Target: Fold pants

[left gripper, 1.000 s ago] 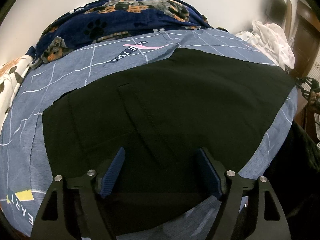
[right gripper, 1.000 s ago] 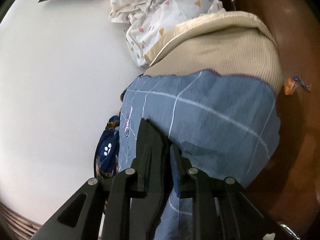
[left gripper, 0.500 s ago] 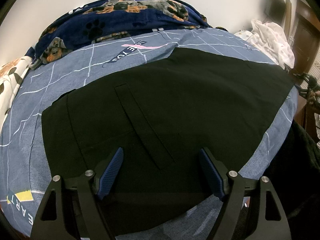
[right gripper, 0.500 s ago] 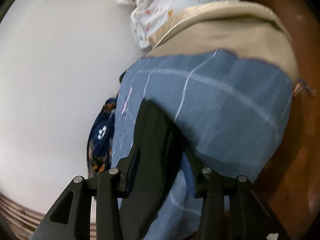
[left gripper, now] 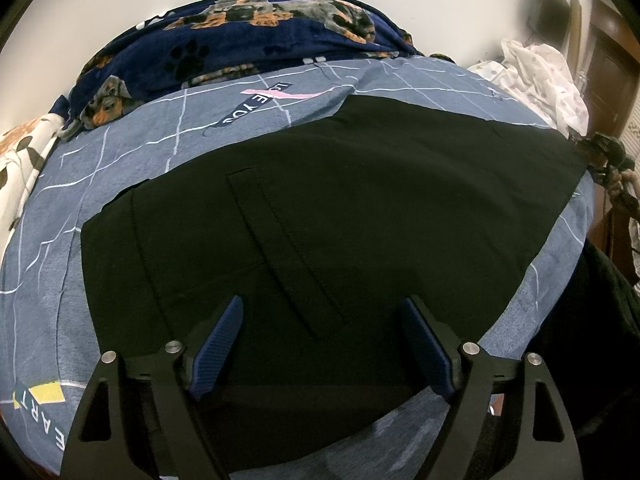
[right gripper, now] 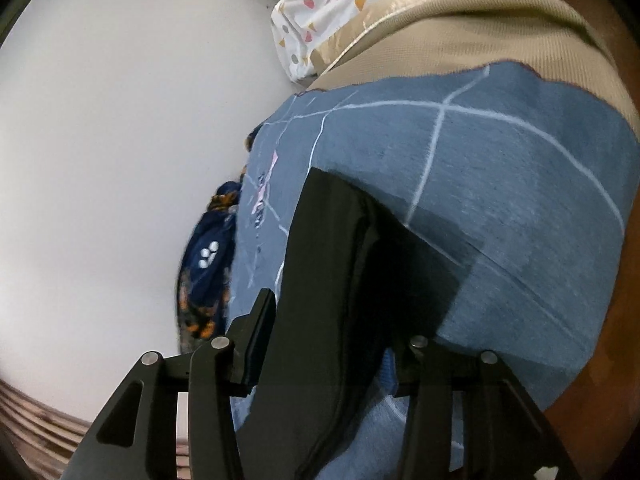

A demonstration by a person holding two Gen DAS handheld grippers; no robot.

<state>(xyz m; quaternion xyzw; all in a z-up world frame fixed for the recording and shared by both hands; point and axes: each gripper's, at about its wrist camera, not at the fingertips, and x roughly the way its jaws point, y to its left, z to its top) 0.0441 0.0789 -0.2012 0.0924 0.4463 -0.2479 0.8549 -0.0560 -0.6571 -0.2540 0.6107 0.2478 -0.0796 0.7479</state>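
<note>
Black pants (left gripper: pixel 340 208) lie spread flat across a blue checked bed sheet (left gripper: pixel 120 180). My left gripper (left gripper: pixel 323 304) hovers over their near edge; its jaws are opening, and nothing is pinched between the blue pads (left gripper: pixel 218 352). In the right wrist view one end of the pants (right gripper: pixel 320 260) stands up off the sheet (right gripper: pixel 500 180) and casts a shadow. My right gripper (right gripper: pixel 328 328) has that thick fold filling its gap, and its jaws are closing on it. In the left wrist view the right gripper (left gripper: pixel 604 152) shows small at the far right end of the pants.
A navy dog-print blanket (left gripper: pixel 240 40) is bunched along the wall behind the sheet. White patterned cloth (left gripper: pixel 540 68) is heaped at the far right, beside a wooden door (left gripper: pixel 612 60). A beige mattress edge (right gripper: pixel 480 28) and brown floor (right gripper: pixel 600 360) border the bed.
The right gripper's jaws stand wider than a second ago and it has shifted sideways, with more of the pants end now between them. The left jaws have spread slightly; the left hand stayed put.
</note>
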